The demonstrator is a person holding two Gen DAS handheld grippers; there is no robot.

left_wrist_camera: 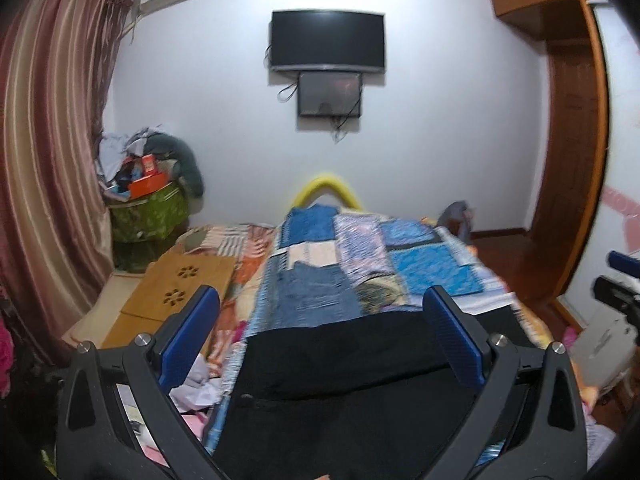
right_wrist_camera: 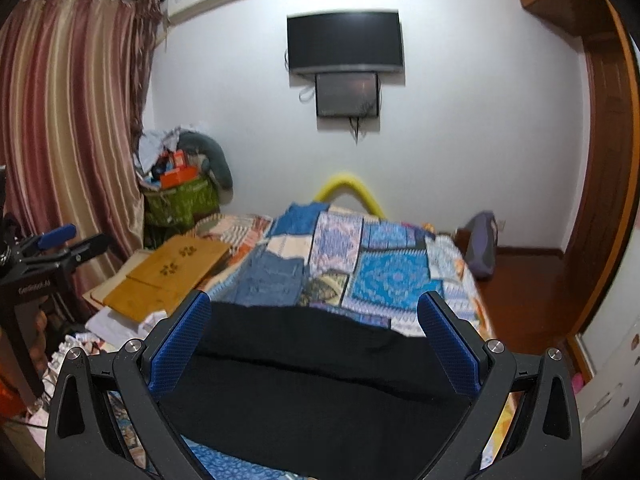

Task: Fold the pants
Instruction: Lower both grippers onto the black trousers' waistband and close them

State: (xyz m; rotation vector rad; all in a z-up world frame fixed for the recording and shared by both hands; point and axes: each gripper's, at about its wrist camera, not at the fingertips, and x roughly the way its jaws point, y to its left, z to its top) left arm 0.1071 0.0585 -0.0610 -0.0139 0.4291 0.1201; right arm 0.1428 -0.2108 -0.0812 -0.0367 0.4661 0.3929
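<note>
Black pants (left_wrist_camera: 352, 376) lie flat on a blue patchwork quilt (left_wrist_camera: 360, 252) at the near end of the bed. They also show in the right wrist view (right_wrist_camera: 312, 380). My left gripper (left_wrist_camera: 320, 320) is open and empty, its blue pads spread wide above the pants. My right gripper (right_wrist_camera: 314, 320) is open and empty too, above the pants further to the right. The right gripper shows at the right edge of the left wrist view (left_wrist_camera: 620, 292). The left gripper shows at the left edge of the right wrist view (right_wrist_camera: 60, 244).
A wooden lap table (left_wrist_camera: 180, 292) lies on the bed's left side. A heaped green basket (left_wrist_camera: 148, 212) stands by the striped curtain (left_wrist_camera: 48, 160). A TV (left_wrist_camera: 328, 40) hangs on the far wall. A wooden door frame (left_wrist_camera: 576, 160) and floor are on the right.
</note>
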